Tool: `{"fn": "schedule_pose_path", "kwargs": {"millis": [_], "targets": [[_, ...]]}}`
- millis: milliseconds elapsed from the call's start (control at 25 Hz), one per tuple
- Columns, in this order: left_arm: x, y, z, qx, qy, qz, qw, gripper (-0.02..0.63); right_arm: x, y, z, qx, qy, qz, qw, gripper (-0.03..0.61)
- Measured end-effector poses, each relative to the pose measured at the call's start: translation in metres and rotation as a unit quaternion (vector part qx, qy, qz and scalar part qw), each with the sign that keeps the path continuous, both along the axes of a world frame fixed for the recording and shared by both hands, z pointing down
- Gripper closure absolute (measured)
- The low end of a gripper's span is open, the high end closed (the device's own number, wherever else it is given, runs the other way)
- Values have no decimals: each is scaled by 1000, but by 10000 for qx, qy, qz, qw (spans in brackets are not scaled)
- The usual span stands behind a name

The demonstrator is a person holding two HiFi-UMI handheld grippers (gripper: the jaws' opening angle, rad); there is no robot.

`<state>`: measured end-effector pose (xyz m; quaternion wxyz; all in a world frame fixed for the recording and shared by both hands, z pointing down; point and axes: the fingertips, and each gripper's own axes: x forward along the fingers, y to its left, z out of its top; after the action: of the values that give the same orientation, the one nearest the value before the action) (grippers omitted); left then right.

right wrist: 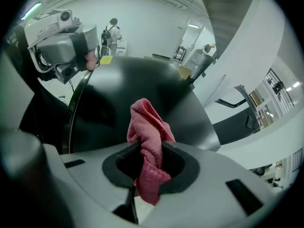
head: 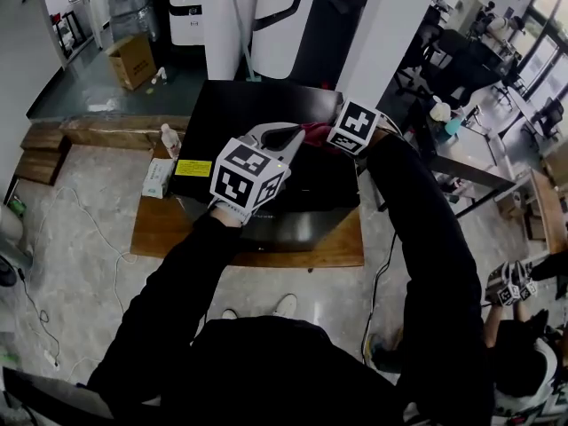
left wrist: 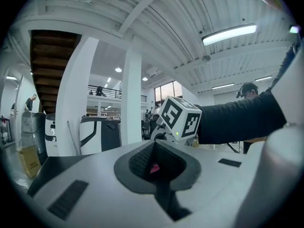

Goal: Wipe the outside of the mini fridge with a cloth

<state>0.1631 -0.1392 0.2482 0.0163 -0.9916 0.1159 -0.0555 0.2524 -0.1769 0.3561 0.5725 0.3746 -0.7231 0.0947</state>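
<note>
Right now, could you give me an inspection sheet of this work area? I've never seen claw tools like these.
Surface: mini fridge, black top with a yellow label; stands on a wooden platform.
Job's things: pink cloth, bunched, over the fridge top.
Clutter: bottle and small box on the platform; cardboard box on the floor behind.
Grippers: left claw shut, empty; right claw shut on the cloth.
Cables: dark cable on the floor right of the platform; more at left.
Surroundings: desks and chairs at right; another person lower right.
</note>
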Motion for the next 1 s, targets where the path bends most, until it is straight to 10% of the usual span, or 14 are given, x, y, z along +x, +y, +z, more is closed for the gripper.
{"fn": "schedule_pose_path", "kwargs": {"millis": [560,1000], "targets": [[-61,57,-3,-6,100,653,9978,607,-72,100,-3,-272,-5,82,9996,497],[-131,45,-41,346,574,488,9966,607,-137,115,-112,2295,-581,189,9714,489]]}}
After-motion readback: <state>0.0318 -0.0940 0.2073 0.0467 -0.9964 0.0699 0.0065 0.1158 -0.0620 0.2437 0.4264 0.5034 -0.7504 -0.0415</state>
